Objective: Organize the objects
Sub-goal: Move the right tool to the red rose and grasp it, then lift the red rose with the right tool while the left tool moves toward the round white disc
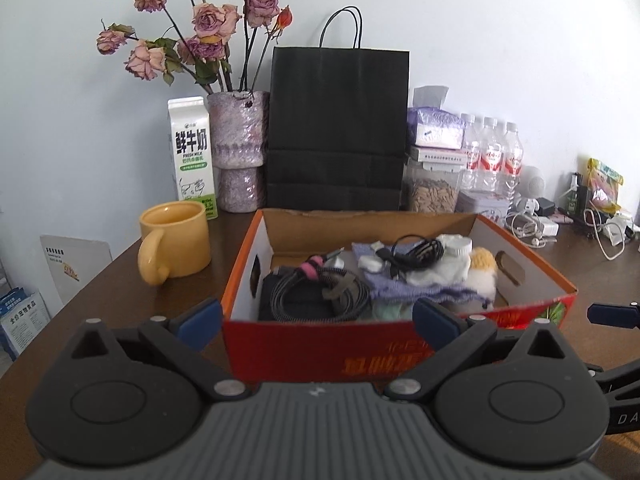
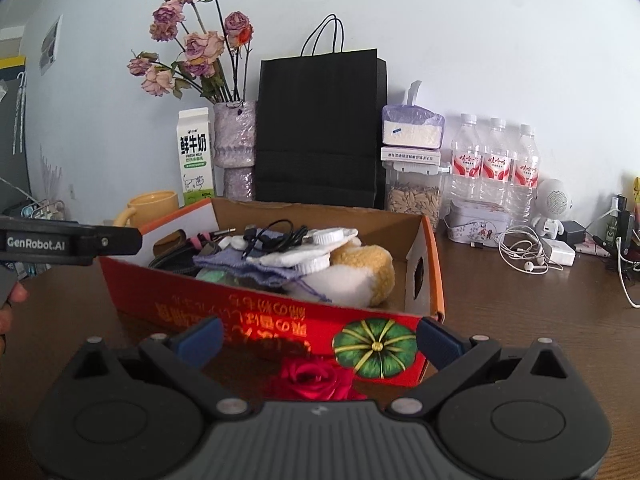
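Box: red cardboard box [image 1: 396, 344] on desk [image 2: 540, 320], already holding cables, cloth, plush toy.
Left gripper [image 1: 316, 316]: spread wide, empty.
Right gripper [image 2: 318, 338]: spread wide, empty.
Left over: earphones [image 2: 524, 254], chargers loose on desk.

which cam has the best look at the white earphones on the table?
Right wrist. The white earphones lie in full view on the bare table, right of the box, cord loops and buds distinct. Left wrist shows them smaller, toward the frame's right, mixed with other cables.
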The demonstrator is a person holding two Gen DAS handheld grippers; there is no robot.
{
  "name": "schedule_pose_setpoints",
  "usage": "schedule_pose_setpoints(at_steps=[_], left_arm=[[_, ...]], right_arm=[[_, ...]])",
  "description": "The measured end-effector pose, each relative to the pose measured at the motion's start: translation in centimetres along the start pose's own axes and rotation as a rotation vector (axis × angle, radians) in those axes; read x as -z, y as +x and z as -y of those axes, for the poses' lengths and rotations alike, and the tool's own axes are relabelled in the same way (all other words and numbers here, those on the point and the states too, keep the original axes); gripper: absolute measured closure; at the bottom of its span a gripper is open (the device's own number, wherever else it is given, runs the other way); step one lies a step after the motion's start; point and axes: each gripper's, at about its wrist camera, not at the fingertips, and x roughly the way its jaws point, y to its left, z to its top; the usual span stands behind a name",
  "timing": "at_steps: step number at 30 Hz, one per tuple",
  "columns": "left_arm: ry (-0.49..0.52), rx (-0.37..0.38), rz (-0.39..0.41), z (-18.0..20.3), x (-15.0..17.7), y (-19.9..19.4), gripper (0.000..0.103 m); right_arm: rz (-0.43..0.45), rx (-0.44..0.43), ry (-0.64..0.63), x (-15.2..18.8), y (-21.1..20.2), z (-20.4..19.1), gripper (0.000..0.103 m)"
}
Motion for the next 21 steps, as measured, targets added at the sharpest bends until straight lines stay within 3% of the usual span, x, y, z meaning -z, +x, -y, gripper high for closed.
schedule_pose_setpoints(at_steps=[6,11,15,21], left_arm=[[0.017,0.008,-0.052,0.0,1.7,-0.8,0.000],[0.041,0.014,-0.078,0.2,2.6,-1.2,0.000],[0.054,0.013,-0.096,0.2,3.0,-1.1,0.000],[0.088,0.051,-0.117,1.0,3.6,-0.8,0.000]], right_arm=[[-0.053,-0.025,-0.001,1.2,0.3,-0.4,0.018],[-0.101,-0.013,0.003,1.5,1.6,-0.4,0.023],[-0.137,-0.011,0.015,1.5,2.7,-0.2,0.049],[-0.098,-0.047,0.052,1.5,2.1,0.2,0.063]])
